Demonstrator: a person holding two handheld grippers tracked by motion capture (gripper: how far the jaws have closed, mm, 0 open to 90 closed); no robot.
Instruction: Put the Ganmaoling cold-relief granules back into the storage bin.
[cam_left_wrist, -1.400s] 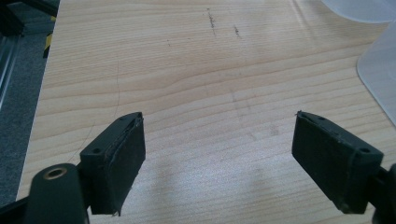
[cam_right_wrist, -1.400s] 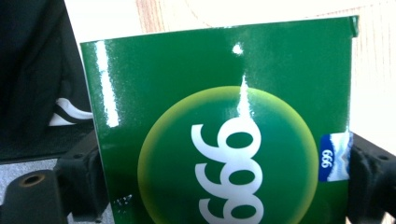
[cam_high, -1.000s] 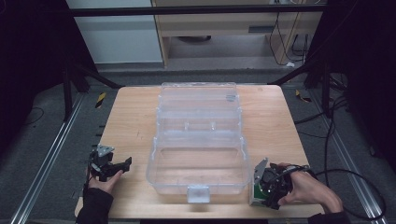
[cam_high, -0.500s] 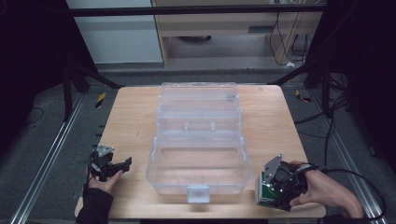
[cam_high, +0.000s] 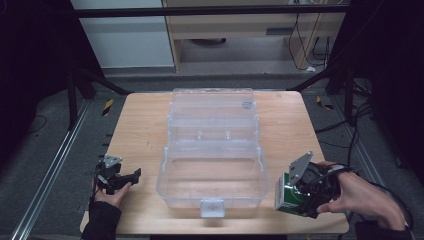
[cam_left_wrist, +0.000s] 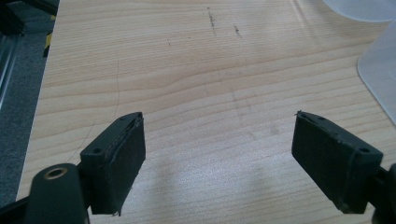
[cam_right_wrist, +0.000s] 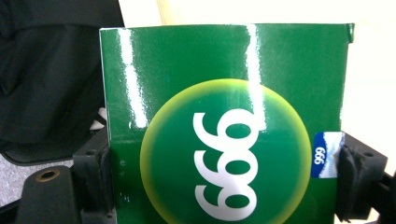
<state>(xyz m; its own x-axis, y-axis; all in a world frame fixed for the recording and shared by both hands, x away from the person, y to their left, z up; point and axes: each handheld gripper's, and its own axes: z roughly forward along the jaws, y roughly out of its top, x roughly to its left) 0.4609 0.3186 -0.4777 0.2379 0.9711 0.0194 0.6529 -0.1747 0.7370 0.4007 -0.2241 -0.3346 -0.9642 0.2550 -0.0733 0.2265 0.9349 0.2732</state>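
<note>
Just right of the open clear plastic compartment box (cam_high: 212, 160), the right gripper (cam_high: 295, 192) clamps a glossy green cardboard carton (cam_right_wrist: 224, 135) by its side faces, seemingly light, crushable and slippery, while the left gripper (cam_left_wrist: 219, 163) gapes wide and empty left of it.

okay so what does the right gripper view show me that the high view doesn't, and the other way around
The right gripper view gives the green box's glossy printed face close up: white digits, 999 upside down, in a yellow-ringed circle, plus a small blue label, with a jaw pressed on each side.

The high view gives the layout: the clear plastic case open mid-table, the left gripper open beside it, and the right gripper near the table's front right corner.

Both show the right gripper clamping the green box.
</note>
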